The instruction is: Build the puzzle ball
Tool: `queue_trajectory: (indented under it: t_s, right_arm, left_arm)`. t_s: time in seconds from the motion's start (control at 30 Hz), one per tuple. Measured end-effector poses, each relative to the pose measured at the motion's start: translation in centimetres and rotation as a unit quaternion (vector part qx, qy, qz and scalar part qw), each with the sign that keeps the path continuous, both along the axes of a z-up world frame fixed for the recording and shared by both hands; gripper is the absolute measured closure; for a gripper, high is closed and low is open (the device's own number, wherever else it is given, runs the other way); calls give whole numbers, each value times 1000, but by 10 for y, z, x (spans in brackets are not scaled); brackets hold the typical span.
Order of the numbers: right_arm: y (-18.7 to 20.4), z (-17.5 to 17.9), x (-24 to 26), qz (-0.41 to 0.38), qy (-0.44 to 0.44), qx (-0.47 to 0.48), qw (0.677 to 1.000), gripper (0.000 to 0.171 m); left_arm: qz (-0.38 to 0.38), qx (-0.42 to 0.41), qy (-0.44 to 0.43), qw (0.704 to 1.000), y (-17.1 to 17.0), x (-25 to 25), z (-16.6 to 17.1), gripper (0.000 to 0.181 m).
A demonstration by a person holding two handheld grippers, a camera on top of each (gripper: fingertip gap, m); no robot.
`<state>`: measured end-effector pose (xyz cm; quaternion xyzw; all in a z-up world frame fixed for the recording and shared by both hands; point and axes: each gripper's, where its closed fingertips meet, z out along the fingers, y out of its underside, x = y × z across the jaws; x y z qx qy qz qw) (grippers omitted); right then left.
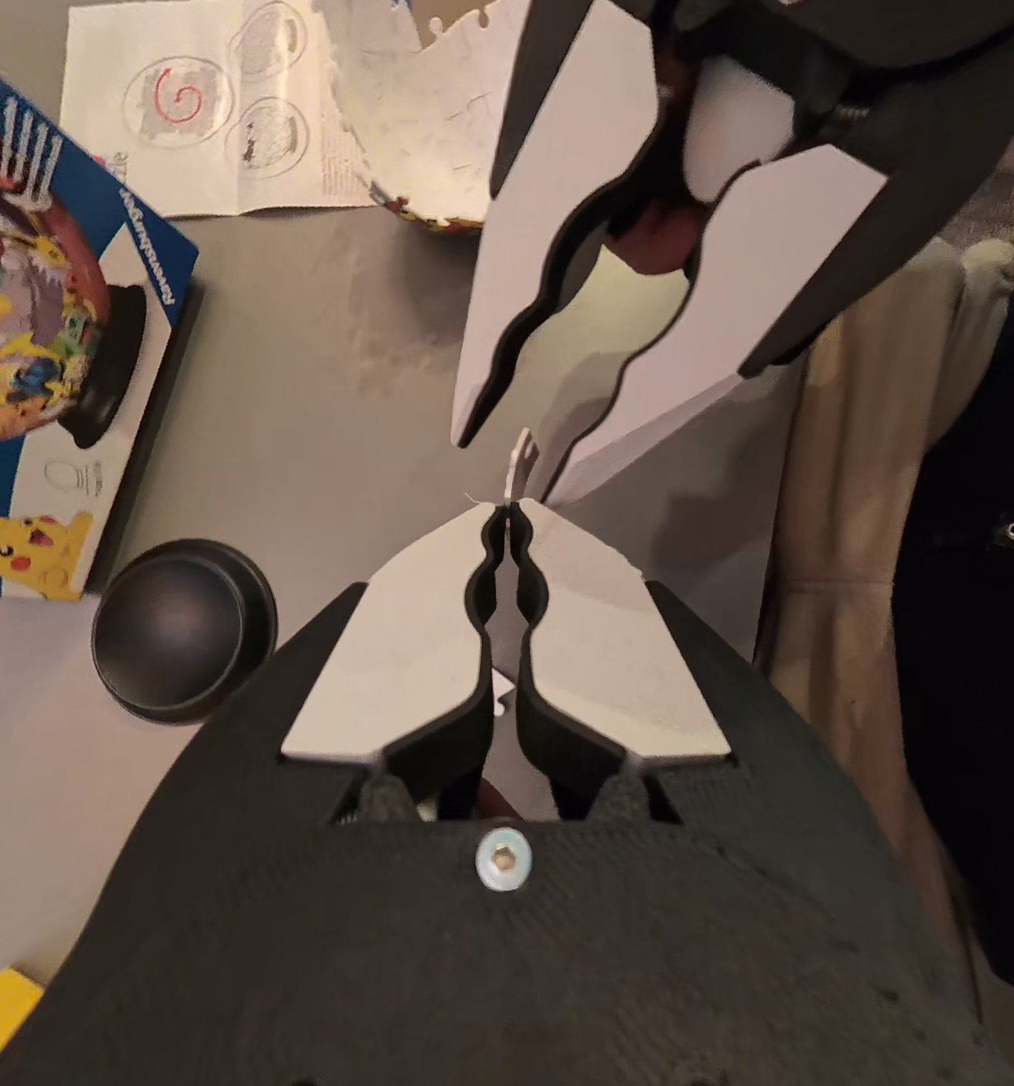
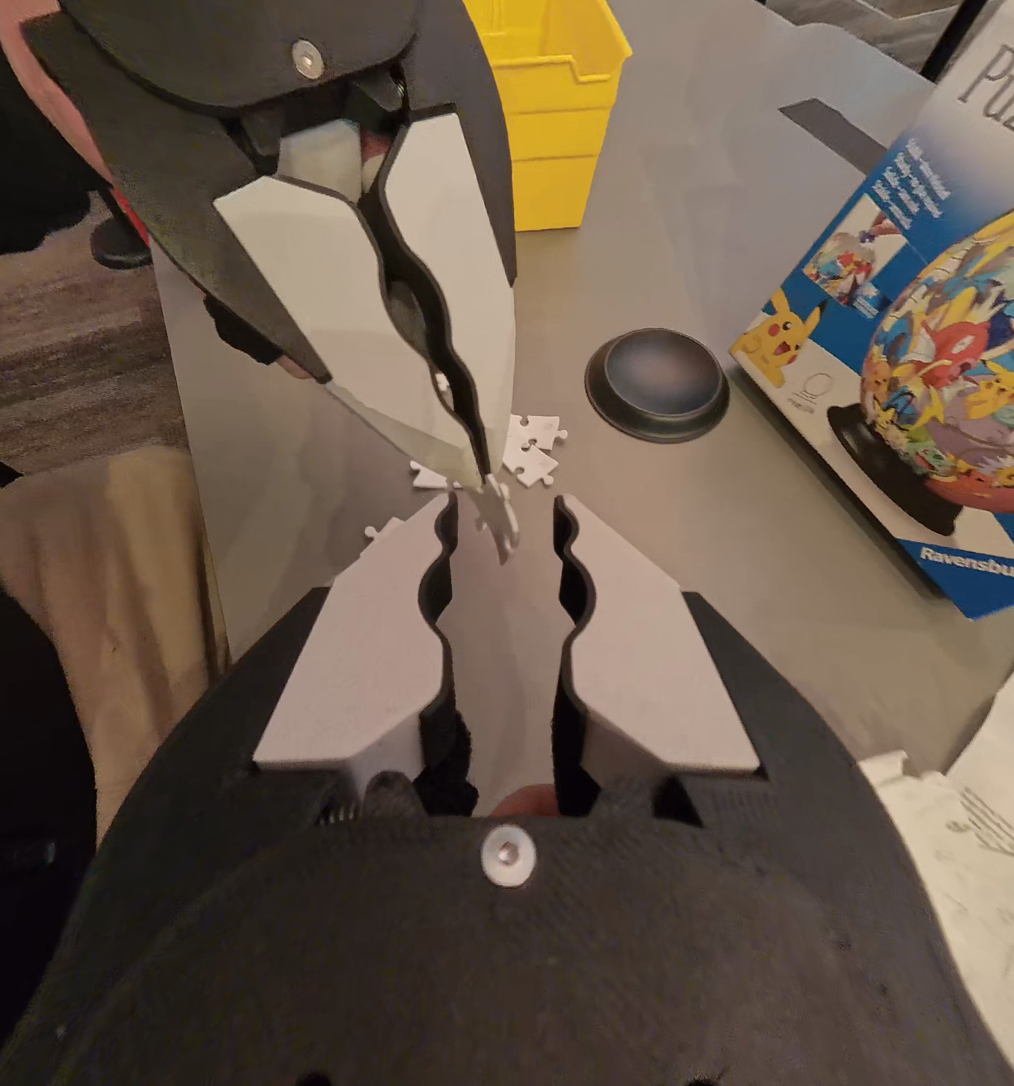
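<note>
Only in the right wrist view, loose puzzle pieces lie beneath the left gripper.

A yellow plastic bin stands at the far side of the grey table. A tan cloth hangs beside the table edge, over patterned carpet.

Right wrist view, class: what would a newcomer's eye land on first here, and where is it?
First, the two grippers meeting tip to tip at the centre: the left gripper, coming from the upper left, pinches a white puzzle piece, and the right gripper is open around it. Next, the colourful puzzle box on the right and the yellow bin at the top.
</note>
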<state>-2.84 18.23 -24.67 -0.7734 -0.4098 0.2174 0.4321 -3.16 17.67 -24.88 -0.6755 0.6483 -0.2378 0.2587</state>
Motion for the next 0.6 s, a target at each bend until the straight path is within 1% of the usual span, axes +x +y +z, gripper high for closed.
queue_trajectory:
  t_s: [0.2,0.33,0.5,0.6]
  right_arm:
    - [-6,3,15,-12,8,-14,1000,157]
    - [-8,7,26,-24,12,-15,1000,155]
    - [-8,17,32,-25,14,-11,1000,150]
    - [-11,17,32,-12,-21,1,1000,151]
  left_arm:
    - [-38,20,15,999,-7,16,6,180]
    - [-53,20,24,998,-8,20,5,180]
    - [-82,32,38,995,-12,25,12,180]
    - [-105,42,56,992,-15,28,15,180]
